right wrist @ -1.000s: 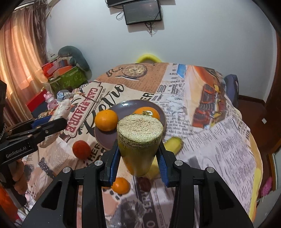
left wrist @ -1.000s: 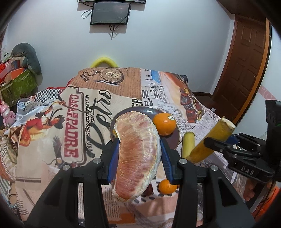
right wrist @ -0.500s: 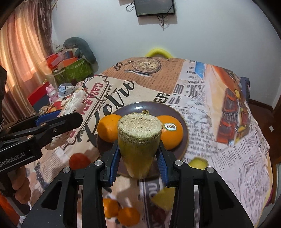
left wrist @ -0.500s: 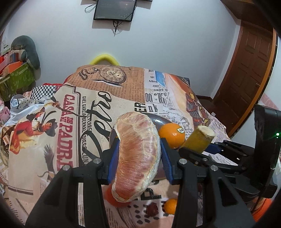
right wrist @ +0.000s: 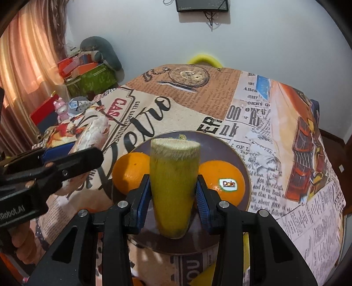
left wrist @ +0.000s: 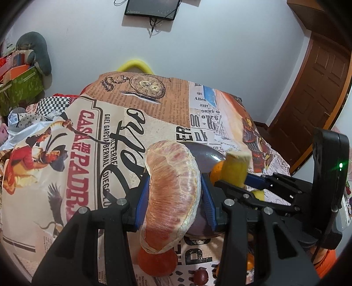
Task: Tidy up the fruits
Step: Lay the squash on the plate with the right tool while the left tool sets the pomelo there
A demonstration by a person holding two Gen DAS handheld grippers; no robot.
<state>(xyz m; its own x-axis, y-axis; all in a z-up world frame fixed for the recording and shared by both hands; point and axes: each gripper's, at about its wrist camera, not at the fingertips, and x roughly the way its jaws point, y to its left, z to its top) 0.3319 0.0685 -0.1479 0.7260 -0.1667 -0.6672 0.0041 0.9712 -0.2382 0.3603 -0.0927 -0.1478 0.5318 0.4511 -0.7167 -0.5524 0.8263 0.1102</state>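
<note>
Both tongs have moved in over the plate (right wrist: 242, 158) since a second ago. The right tongs (right wrist: 173, 193) pinch the cut yellow stalk (right wrist: 173, 184), possibly sugarcane; the left tongs (left wrist: 172, 198) pinch the peeled grapefruit wedge (left wrist: 173, 193). Crowding together, they could knock the oranges (right wrist: 222, 182) off the plate.

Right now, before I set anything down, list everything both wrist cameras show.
Plate: one, dark brown, mid-table.
Oranges: two, orange, on the plate; left one, Dole-stickered one.
Pomelo wedge: one, pink, plastic-wrapped, held above the table.
Cut stalk: one, yellow-green, held above the plate.
Red-orange fruit: one, on the cloth below the wedge.
Small dark fruit: one, near edge.
Tablecloth: one, newspaper print.
Monitor: one, black, on the wall.
Left gripper: shut on the wedge.
Right gripper: shut on the stalk.
</note>
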